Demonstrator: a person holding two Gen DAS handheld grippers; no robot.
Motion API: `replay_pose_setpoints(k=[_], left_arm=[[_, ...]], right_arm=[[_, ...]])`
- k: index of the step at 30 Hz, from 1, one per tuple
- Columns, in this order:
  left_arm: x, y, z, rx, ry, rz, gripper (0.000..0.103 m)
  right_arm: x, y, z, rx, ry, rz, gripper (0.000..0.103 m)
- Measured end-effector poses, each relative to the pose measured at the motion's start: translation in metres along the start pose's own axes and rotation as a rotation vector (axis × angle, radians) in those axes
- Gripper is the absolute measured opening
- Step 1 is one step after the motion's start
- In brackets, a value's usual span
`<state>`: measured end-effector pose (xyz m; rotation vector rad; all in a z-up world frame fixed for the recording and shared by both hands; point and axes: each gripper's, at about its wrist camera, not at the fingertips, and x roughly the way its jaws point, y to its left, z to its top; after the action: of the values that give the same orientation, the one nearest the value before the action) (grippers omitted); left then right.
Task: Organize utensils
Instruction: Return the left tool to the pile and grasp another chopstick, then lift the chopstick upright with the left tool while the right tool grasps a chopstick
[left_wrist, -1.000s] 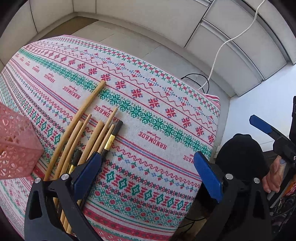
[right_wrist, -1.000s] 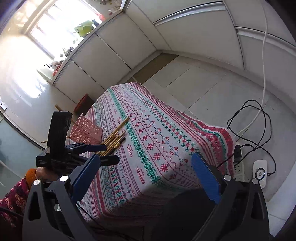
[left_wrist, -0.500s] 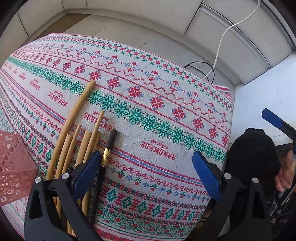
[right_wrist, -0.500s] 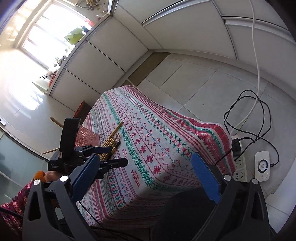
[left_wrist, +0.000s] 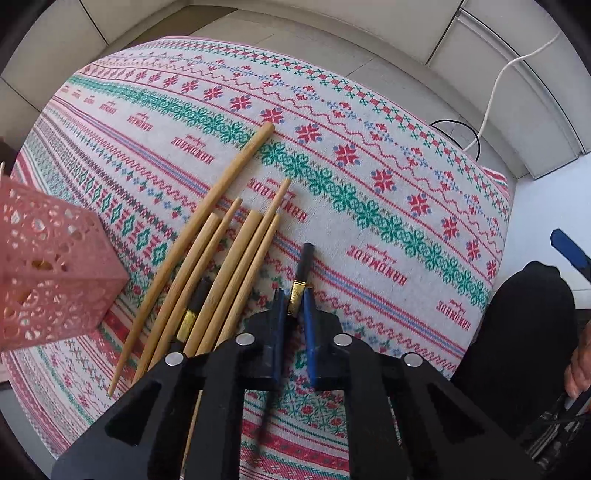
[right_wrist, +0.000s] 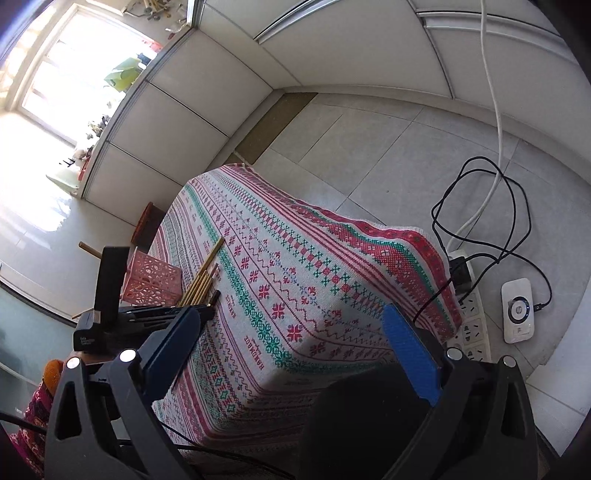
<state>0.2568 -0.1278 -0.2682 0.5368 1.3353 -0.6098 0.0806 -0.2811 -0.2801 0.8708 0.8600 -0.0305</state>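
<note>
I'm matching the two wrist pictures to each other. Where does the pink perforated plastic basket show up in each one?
Left wrist view: the pink perforated plastic basket is at the left edge, left of the bamboo chopsticks.
Right wrist view: the basket is small, left of centre, on the table's far left side, behind the left hand-held gripper.
Shared landmark: the chopstick bundle lying beside the basket on the patterned tablecloth.

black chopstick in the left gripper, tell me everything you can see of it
The black chopstick is slim and dark, with a gold band near its thick end. It lies on the patterned tablecloth, apart from the bamboo chopsticks to its left. The left gripper is shut around it just below the band; its blurred lower length shows under the gripper. The end points away from the camera.
</note>
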Motion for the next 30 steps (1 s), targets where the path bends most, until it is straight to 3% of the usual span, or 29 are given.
replay_pose_setpoints(k=[4,11,17,18,22,30], left_arm=[[-0.017,-0.006,-0.043,-0.030,-0.109,0.045,0.006],[-0.103,0.015,-0.127,-0.256,-0.405,0.004,0.006],[-0.163,0.020,-0.190,-0.349,-0.629,-0.005,0.006],[-0.171,0.022,-0.196,-0.352,-0.656,0.001,0.006],[-0.189,0.026,-0.214,-0.366,-0.746,-0.012,0.006],[-0.198,0.038,-0.227,-0.383,-0.817,-0.051,0.006]], right_arm=[[0.011,0.016,-0.001,-0.045,0.049,-0.031,0.096],[0.069,0.065,-0.007,-0.052,0.259,-0.034,0.095],[0.124,0.108,-0.001,0.051,0.320,-0.111,0.066],[0.132,0.114,0.001,0.058,0.318,-0.130,0.057],[0.157,0.132,0.003,0.022,0.328,-0.191,0.041],[0.172,0.151,-0.002,0.012,0.275,-0.267,0.040]])
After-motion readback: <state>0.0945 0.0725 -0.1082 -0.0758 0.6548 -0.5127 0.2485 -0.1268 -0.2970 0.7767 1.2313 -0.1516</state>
